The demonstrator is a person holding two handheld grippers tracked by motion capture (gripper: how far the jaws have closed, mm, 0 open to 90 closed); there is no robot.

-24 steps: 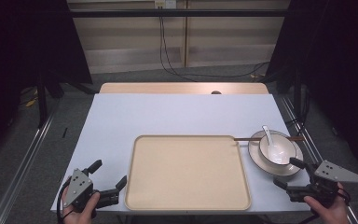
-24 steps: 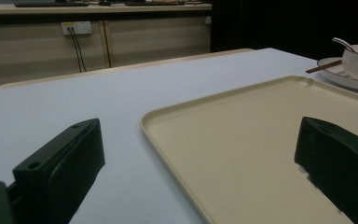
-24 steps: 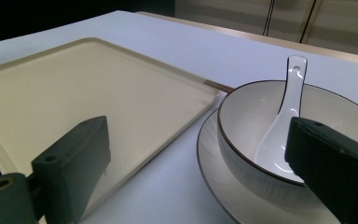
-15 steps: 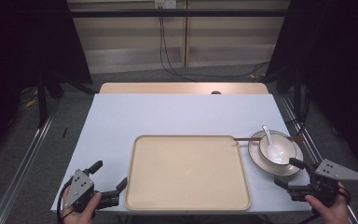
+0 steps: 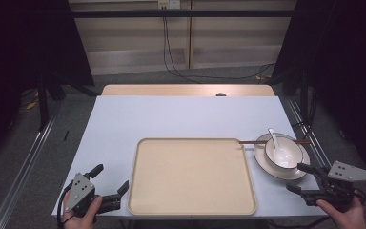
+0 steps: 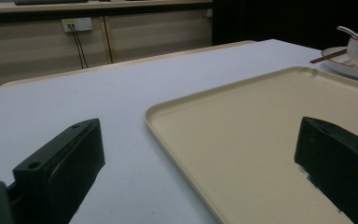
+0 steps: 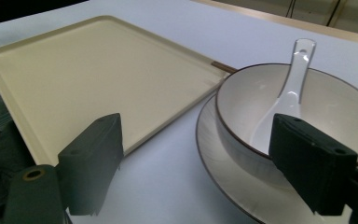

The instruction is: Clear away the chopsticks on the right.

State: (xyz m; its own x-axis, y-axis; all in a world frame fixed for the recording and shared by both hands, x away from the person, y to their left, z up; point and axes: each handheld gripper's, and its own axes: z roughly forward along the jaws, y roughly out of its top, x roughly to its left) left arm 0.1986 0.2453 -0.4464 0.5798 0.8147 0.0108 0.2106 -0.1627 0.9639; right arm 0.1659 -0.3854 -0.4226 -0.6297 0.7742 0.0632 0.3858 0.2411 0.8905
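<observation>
- White table bears a tray.
- My left gripper gapes wide astride the tray's edge.
- My right gripper gapes empty near the bowl.

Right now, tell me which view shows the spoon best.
The right gripper view: the spoon is close and lies in the bowl. The high view shows it small; the left gripper view catches just its handle.
</observation>
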